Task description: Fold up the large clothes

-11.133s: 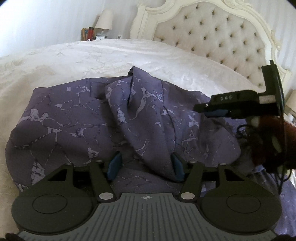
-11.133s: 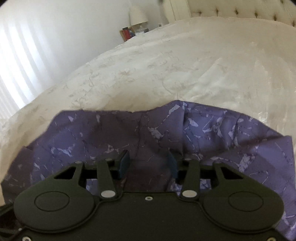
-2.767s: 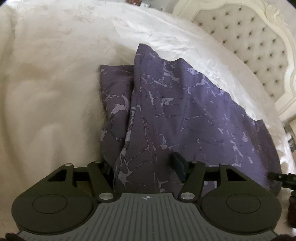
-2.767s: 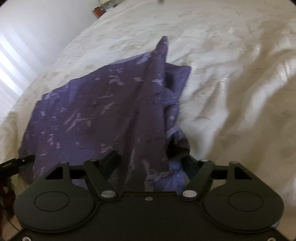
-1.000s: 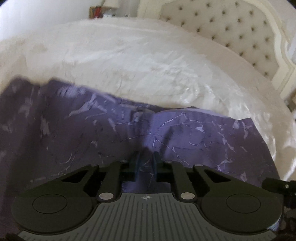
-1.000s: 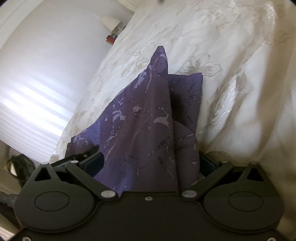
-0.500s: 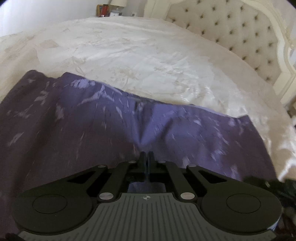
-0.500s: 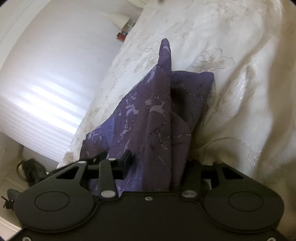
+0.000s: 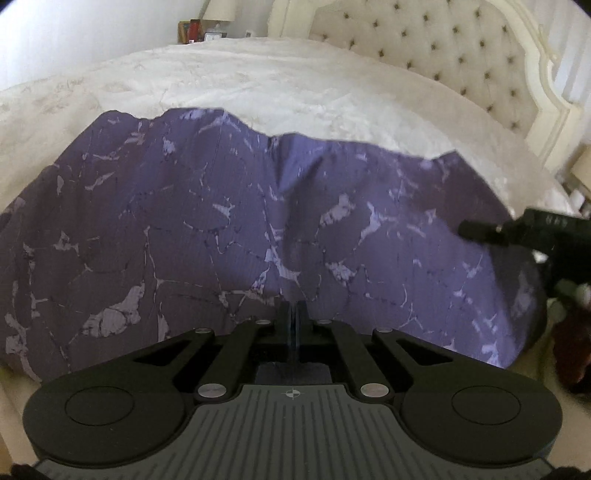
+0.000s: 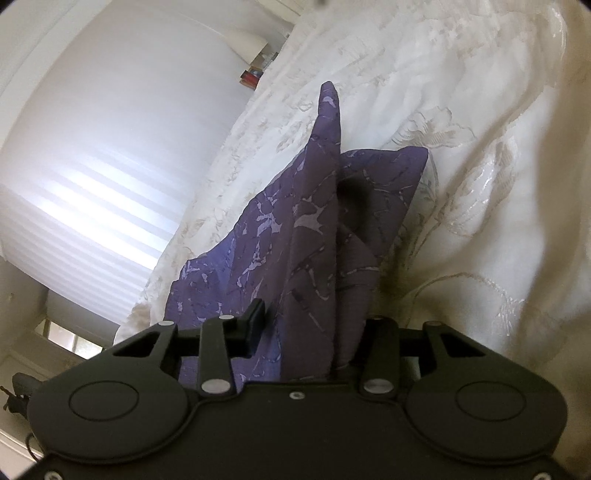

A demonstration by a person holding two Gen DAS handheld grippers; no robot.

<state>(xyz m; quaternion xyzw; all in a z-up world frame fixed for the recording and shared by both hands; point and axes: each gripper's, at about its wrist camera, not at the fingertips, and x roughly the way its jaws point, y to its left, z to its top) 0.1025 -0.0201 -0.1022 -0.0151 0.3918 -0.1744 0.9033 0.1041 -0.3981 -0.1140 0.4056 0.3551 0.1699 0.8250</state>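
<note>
Plainly, no container shows in either view; the one bearer is the bed (image 9: 295, 85), whose cream bedspread carries the purple patterned garment (image 9: 229, 229). From the left wrist, the garment lies spread wide across the bed's near edge, its far hem wavy against the bedspread. The left gripper (image 9: 294, 314) has its fingers clenched together on a pinch of that cloth at the near edge. Only this view shows the tufted headboard (image 9: 443, 48) at the bed's right end, a nightstand with a lamp (image 9: 218, 11) beyond the far corner, and the other gripper as a dark tool at the right.

From the right wrist, the same garment (image 10: 317, 229) rises as a folded ridge to a peak, one layer lying flat beside it. The right gripper (image 10: 314, 325) has just been closing; bunched cloth fills the gap between its fingers and it grasps that bundle. Only this view shows a bright blinded window (image 10: 92, 166) past the bed's far side.
</note>
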